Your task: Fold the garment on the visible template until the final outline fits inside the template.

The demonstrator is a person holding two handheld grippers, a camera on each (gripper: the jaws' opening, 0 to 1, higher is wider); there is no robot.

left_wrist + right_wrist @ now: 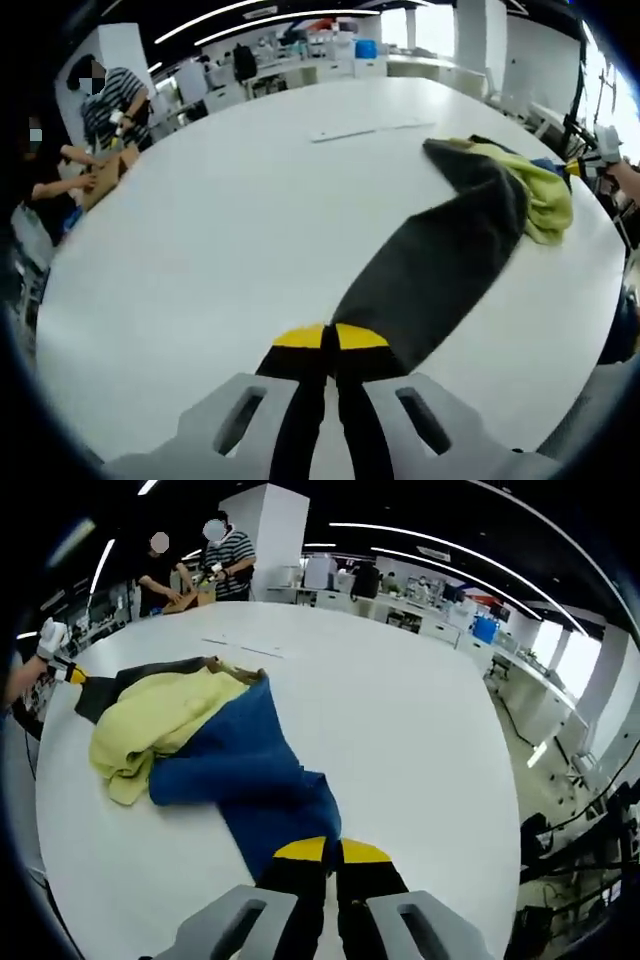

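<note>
White table (200,250), garment (440,270) apparently pinched by left hand-held gripper (330,340)

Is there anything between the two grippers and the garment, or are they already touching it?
Nothing visible stands between them. The left gripper is shut on the dark grey cloth part of the garment, and the right gripper is shut on its blue cloth part. The pale yellow part lies bunched between, on the white round table.

The garment (215,750) is soft matt cloth, rumpled, lying on a smooth, faintly glossy white table (400,730).
</note>
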